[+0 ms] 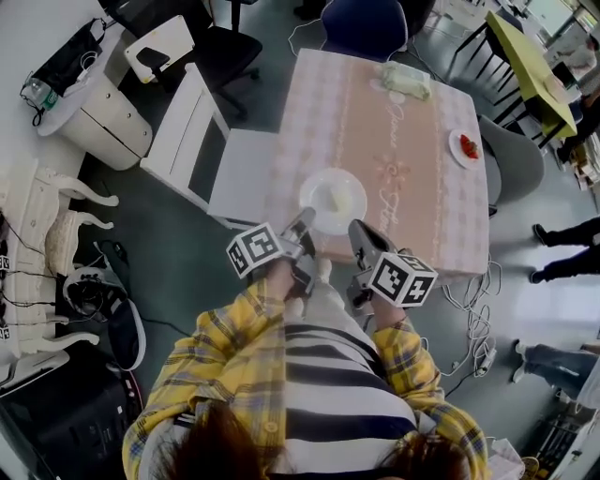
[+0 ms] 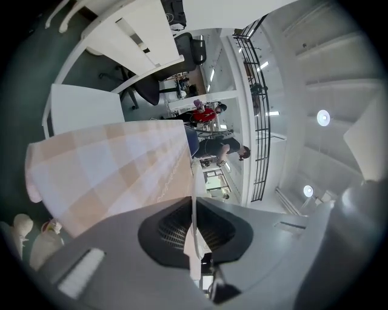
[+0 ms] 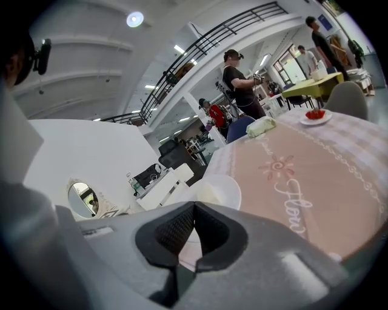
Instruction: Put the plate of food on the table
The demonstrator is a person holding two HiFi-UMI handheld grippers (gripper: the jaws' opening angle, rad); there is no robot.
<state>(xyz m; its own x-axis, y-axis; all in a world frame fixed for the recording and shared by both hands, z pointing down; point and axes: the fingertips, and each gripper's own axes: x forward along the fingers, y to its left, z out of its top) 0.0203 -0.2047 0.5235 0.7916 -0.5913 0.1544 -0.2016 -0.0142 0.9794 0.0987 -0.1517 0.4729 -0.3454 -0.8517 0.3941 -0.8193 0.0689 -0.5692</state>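
A white plate (image 1: 349, 212) with a pale lump of food (image 1: 330, 199) is over the near end of the pink-clothed table (image 1: 422, 187). Whether it rests on the cloth I cannot tell. My left gripper (image 1: 302, 225) is shut on the plate's near-left rim, which shows edge-on as a thin white line (image 2: 194, 242) between the pads. My right gripper (image 1: 359, 234) sits just right of the plate's near edge. In the right gripper view its jaws (image 3: 194, 212) meet with nothing between them, and the plate (image 3: 229, 192) lies just beyond.
A small plate with red fruit (image 1: 466, 147) stands near the table's right edge and a pale packet (image 1: 405, 80) at its far end. A white chair (image 1: 202, 155) stands on the left, a blue chair (image 1: 366, 23) beyond, a grey chair (image 1: 517, 161) on the right. Cables (image 1: 478, 337) lie on the floor.
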